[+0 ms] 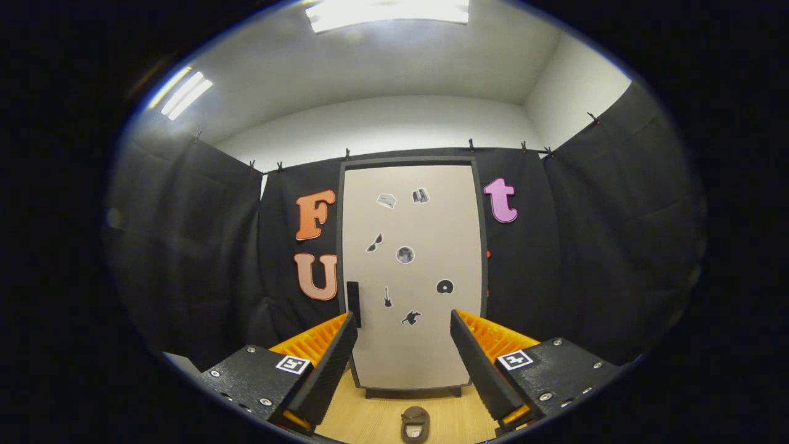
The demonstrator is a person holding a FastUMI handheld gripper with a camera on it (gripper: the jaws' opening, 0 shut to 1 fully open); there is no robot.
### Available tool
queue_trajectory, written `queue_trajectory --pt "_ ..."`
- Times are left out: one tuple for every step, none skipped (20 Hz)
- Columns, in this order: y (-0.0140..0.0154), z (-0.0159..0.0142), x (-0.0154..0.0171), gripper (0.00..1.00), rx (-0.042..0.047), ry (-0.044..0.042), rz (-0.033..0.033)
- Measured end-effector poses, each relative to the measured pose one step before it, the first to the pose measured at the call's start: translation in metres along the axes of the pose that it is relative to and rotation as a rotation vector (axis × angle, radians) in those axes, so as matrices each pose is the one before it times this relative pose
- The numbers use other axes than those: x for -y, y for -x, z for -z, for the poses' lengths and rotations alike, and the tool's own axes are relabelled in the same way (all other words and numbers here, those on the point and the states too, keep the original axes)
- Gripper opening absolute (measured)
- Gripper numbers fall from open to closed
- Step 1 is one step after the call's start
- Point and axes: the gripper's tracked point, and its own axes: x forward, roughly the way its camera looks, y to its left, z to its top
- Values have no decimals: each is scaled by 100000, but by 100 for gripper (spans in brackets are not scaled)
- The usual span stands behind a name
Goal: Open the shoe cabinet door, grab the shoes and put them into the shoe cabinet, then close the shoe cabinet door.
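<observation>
The black handle (353,303) sits at the left edge of the closed cabinet door (412,271), which stands upright on the wooden worktop (376,419) beyond the tongs (404,327). The tongs are spread wide apart, holding nothing. A brown shoe (415,423) lies on the worktop between the fingers, in front of the cabinet.

One shoe cabinet (412,271), one shoe (415,423), seven stickers (405,254)

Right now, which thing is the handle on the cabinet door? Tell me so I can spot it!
Find the tall pale shoe cabinet door standing against the black cloth wall, beyond the open gripper. Look low along its left edge. The handle is a slim dark upright bar, unlike the small picture stickers scattered over the door.
</observation>
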Motion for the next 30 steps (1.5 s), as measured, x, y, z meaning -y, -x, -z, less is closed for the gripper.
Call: queue_trajectory --pt "-624 205 -930 95 -381 17 -623" --pt "-814 179 -1061 95 -309 -390 -614" --pt "-743 207 -938 95 -120 -423 -299" --pt "-773 259 -897 95 245 -71 -124" --pt "-875 218 -743 95 -45 280 243" --pt "-785 420 -786 95 -206 315 198" --pt "-832 290 -599 95 -79 171 679" --pt "-766 253 -618 95 359 -188 973" --pt "-831 184 -683 95 72 -409 895" --pt "-856 443 -442 95 -662 -14 1153" --pt "-812 302 -403 95 -479 30 1046" --pt "-797 220 -603 95 -488 106 277" --pt "-872 278 -475 95 -537 456 495" --pt "-860 268 -355 95 -560 537 387" --pt "-965 328 -315 95 -622 250 522" --pt "-973 484 -76 95 -640 -300 1230" --pt "-968 365 -214 95 -38 -965 377" --pt "-1048 352 -395 95 -63 -1357 -46" --pt "-1004 380 -214 95 -556 -1039 -87" --pt "-937 391 -162 95 -413 -647 -157" --pt "-1057 314 -72 95 198 -47 644" --pt "-1140 314 164 95 290 1043 1165" --pt "-1132 450 -43 94 222 1813 399" --pt "-1118 718 -145 94 -1383 1172 227" --pt "-872 655 -215 94 -1403 -567 103" --pt "-1081 369 -340 94 -594 -1342 -1007" --pt "-980 268 -188 93 -176 -956 -873" --pt "-826 309 -54 93 -240 -188 -159" --pt "-935 224 0 91 -175 829 138" --pt "-948 125 -114 90 254 836 -132"
